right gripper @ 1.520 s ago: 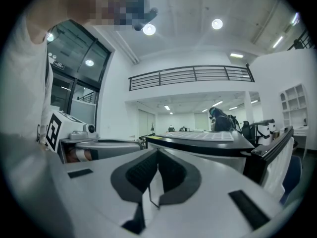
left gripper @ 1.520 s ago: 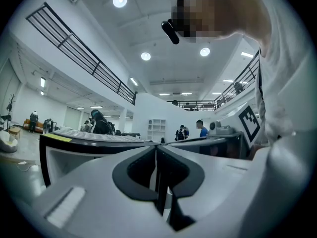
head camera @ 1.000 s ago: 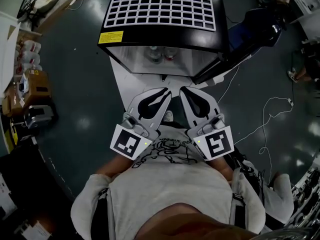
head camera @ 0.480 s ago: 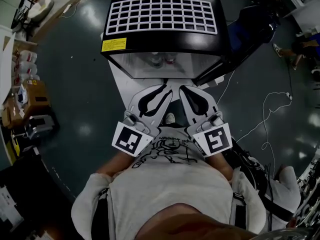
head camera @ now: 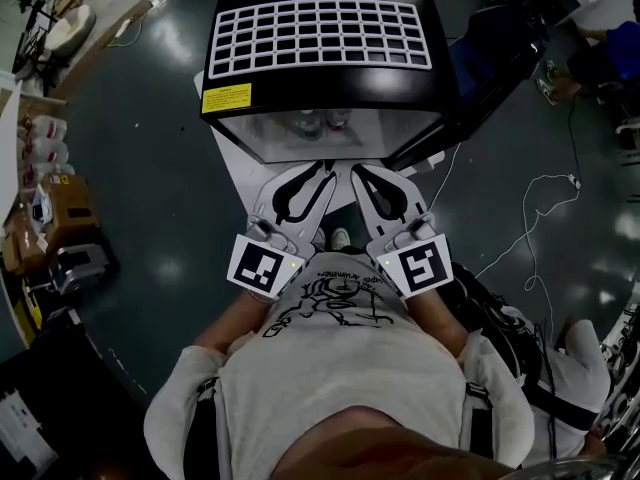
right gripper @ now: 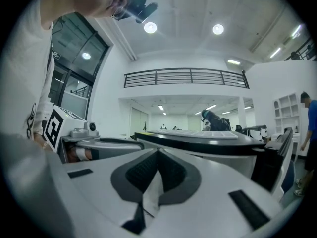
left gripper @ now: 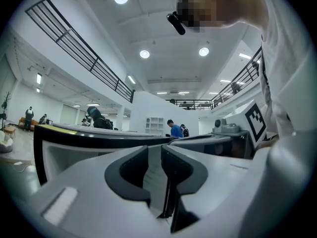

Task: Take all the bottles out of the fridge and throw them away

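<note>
Your left gripper [left gripper: 155, 148] has just been easing its jaws open, and they now stand a narrow slit apart with nothing between them, only the pale floor board showing through the gap. Your right gripper [right gripper: 158, 152] has its jaws together, tips meeting, and it holds nothing either. From above, both grippers are level and side by side in front of your chest, noses angled in towards each other and close to the open front of the fridge [head camera: 325, 28], touching nothing. The fridge is a black box with a white grid on its top and a yellow label at the near left corner, and it stands on a white board [head camera: 232, 163]. Its door [head camera: 440, 123] hangs open to your right, just beyond the right gripper. Inside the lit opening, a few bottles [head camera: 310, 123] sit in a small cluster towards the middle, well back from the gripper tips. They are dim, but you see them from the top, so they seem to stand upright, long axis vertical, caps up. The fridge's top edge overhangs them, so only their tops show. Around you, a white cable [head camera: 530, 243] loops over the dark floor on the right, and cardboard boxes [head camera: 60, 198] are stacked on the left.
</note>
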The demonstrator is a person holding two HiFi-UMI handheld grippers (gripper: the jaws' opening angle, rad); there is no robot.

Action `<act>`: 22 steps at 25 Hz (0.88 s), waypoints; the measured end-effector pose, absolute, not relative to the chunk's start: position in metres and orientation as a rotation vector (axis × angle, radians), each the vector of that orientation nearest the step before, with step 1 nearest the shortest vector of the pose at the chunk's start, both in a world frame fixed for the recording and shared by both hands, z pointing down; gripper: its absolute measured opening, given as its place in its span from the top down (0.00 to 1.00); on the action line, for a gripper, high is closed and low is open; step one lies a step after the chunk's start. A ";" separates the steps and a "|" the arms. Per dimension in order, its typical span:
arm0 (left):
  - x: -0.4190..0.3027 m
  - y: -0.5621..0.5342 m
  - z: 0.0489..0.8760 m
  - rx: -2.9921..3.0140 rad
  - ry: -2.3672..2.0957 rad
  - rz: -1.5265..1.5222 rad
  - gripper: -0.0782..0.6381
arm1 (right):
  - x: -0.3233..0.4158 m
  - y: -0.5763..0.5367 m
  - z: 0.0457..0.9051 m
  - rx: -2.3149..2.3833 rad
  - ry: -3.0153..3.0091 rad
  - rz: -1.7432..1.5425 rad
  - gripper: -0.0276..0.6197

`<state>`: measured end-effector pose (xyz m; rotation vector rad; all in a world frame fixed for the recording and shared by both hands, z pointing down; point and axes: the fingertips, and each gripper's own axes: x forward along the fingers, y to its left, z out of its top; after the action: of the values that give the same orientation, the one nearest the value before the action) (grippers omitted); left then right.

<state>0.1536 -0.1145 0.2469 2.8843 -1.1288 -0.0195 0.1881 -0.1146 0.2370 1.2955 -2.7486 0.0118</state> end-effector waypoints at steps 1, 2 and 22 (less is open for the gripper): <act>0.153 -0.116 0.252 2.873 -1.127 0.004 0.80 | 0.188 -0.116 0.240 1.298 -2.744 0.010 0.94; 0.153 -0.119 0.254 2.873 -1.129 0.007 0.80 | 0.188 -0.117 0.243 1.300 -2.738 0.010 0.94; 0.146 -0.167 0.332 2.850 -1.191 0.139 0.76 | 0.184 -0.146 0.308 1.309 -2.698 0.041 0.94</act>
<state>0.1460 -0.1670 0.3315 2.8500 -1.1911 0.1387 0.1844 -0.1457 0.3081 1.3093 -2.6985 0.0409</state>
